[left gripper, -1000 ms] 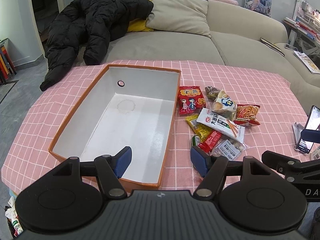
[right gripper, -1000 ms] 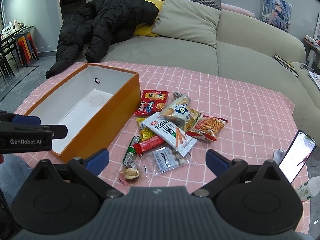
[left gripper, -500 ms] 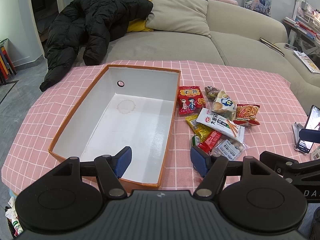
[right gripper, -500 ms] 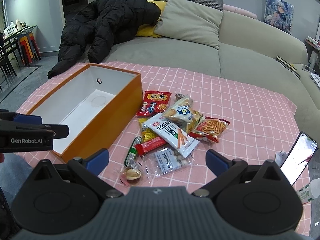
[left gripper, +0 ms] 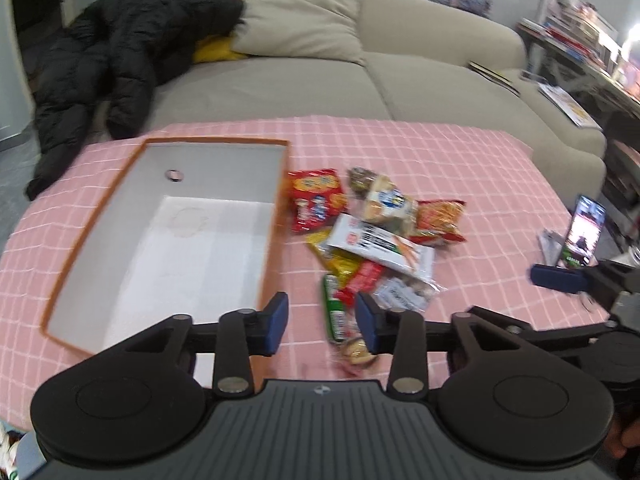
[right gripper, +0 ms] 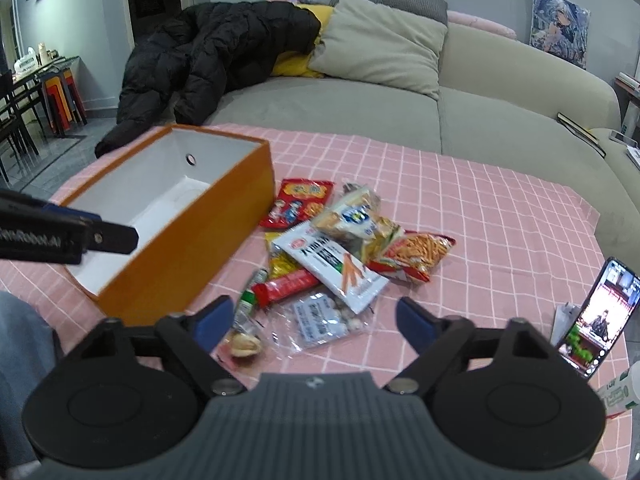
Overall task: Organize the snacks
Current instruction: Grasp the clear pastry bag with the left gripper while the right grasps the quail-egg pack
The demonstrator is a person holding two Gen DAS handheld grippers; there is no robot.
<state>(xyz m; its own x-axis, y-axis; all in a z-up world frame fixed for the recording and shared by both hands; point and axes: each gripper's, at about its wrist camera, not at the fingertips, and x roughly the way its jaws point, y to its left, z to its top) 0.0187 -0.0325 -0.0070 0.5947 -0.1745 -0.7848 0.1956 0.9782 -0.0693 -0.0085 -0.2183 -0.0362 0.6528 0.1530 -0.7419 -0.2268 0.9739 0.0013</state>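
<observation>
An orange box [left gripper: 224, 168] with a white, bare inside stands on the left of the pink checked tablecloth [left gripper: 460, 168]. Right of it lies a pile of snacks: a red packet [left gripper: 316, 200], a white carrot-printed packet [left gripper: 380, 244], an orange sticks packet [left gripper: 438, 220] and a green stick [left gripper: 334, 308]. My left gripper [left gripper: 322, 322] hovers over the pile's near end, just right of the box corner, jaws closing, pads pressing on nothing. My right gripper [right gripper: 312, 320] hangs over a clear packet [right gripper: 320, 320] beside the box [right gripper: 192, 256]; its jaws are closing too, still wide apart.
A phone [right gripper: 596, 320] stands propped at the table's right edge, with a bottle [right gripper: 620, 392] near it. A beige sofa [right gripper: 500, 112] with a black jacket [right gripper: 208, 64] runs behind the table. Bare cloth lies right of and behind the snacks.
My left gripper has swung right, from over the box to the near end of the snack pile, and its jaws have narrowed. My right gripper has dropped closer to the snacks and narrowed a little.
</observation>
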